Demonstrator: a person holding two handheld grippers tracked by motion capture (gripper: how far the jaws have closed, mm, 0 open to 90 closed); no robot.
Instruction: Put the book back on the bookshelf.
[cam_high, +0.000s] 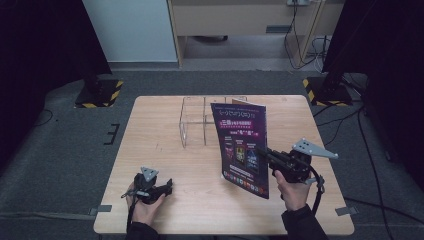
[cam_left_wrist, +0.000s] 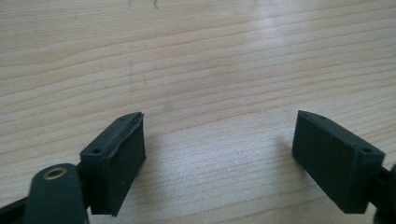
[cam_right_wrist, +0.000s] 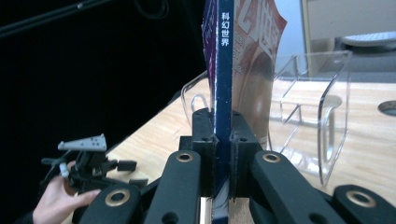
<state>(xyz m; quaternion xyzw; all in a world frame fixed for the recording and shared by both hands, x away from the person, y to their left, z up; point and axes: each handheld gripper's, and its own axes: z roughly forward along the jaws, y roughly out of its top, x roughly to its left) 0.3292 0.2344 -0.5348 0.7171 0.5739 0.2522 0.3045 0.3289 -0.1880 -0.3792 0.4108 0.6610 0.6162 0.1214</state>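
Observation:
A thin magazine (cam_high: 240, 145) with a dark purple cover stands upright over the table's right half, lifted off the wood. My right gripper (cam_high: 262, 152) is shut on its spine edge. In the right gripper view both jaws press on the blue spine of the magazine (cam_right_wrist: 223, 84), and that gripper (cam_right_wrist: 223, 140) holds it vertical. My left gripper (cam_high: 167, 186) rests low near the front left of the table (cam_high: 160, 125), pointing right. In its own view the left gripper (cam_left_wrist: 219, 140) stands open, with bare wood between the pads.
A clear acrylic file rack (cam_high: 197, 120) with several slots stands at the back middle of the table, just behind the magazine. From the right gripper it shows as the rack (cam_right_wrist: 308, 107) right of the magazine. Dark curtains and stand bases flank the table.

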